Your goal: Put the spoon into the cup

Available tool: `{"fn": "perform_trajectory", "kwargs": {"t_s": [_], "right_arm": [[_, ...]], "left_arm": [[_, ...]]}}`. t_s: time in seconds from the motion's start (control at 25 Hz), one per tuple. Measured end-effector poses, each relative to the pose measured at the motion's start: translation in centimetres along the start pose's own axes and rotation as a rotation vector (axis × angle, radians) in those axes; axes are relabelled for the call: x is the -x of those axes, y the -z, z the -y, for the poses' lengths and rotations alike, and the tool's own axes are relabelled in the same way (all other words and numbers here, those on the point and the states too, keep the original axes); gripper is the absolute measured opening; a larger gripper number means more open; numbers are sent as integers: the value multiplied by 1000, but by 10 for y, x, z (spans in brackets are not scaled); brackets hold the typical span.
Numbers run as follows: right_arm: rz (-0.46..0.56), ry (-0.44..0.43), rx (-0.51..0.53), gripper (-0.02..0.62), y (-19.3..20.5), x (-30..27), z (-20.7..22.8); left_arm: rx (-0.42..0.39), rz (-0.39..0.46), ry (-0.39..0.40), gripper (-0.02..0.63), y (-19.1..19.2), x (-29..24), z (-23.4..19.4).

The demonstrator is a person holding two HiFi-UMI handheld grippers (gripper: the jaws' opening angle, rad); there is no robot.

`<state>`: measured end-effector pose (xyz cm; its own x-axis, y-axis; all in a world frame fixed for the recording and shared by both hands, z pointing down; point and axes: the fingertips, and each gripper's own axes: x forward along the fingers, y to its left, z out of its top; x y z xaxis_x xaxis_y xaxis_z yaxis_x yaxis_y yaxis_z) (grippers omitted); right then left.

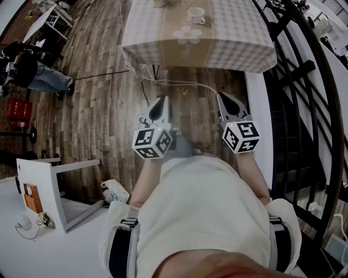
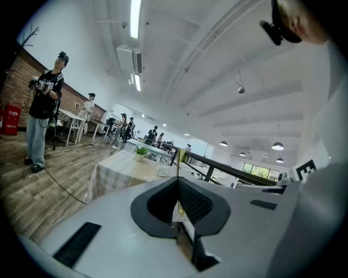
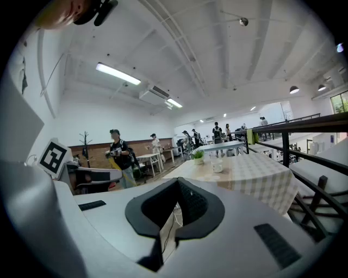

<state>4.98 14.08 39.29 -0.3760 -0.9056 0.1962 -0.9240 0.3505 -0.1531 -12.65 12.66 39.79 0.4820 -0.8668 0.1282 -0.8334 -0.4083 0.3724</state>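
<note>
A white cup [image 1: 196, 15] on a saucer stands on the table [image 1: 239, 43] with the checked cloth, at the far top of the head view. I cannot make out a spoon in any view. My left gripper [image 1: 161, 101] and right gripper [image 1: 224, 97] are both shut and empty, held side by side close to my body over the wooden floor, short of the table's near edge. In the left gripper view the left gripper [image 2: 178, 179] points at the cup [image 2: 161, 171] far ahead. The right gripper [image 3: 178, 181] likewise faces the cup [image 3: 217, 165] from a distance.
A small potted plant [image 3: 199, 156] stands on the table behind the cup. A black stair railing [image 1: 304, 81] runs along the right. A cable [image 1: 163, 81] lies on the floor before the table. A white stand [image 1: 54, 190] sits at lower left. People [image 2: 43, 108] stand further off.
</note>
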Motion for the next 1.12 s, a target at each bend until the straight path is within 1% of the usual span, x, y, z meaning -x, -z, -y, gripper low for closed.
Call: {"fn": "perform_trajectory", "kwargs": {"t_s": [0.12,0.36,0.64,0.88,1.12], "right_arm": [[16,9,4,0,-3,13,-5],[16,10,2,0,6,32,-9],[10,-17,30,0,6,38,-11],[8,-38,19,0,4,40,-13],[8,-33,-5,2,6,37,-9]], "left_arm": [[-25,-7,13,4,2,11,7],[-28,-1,18,5,6,24,17],[-31,8,19,5,5,28,27],[-46,20,22,5,-3,27,31],[-38,34,23,5,-6,23,31]]}}
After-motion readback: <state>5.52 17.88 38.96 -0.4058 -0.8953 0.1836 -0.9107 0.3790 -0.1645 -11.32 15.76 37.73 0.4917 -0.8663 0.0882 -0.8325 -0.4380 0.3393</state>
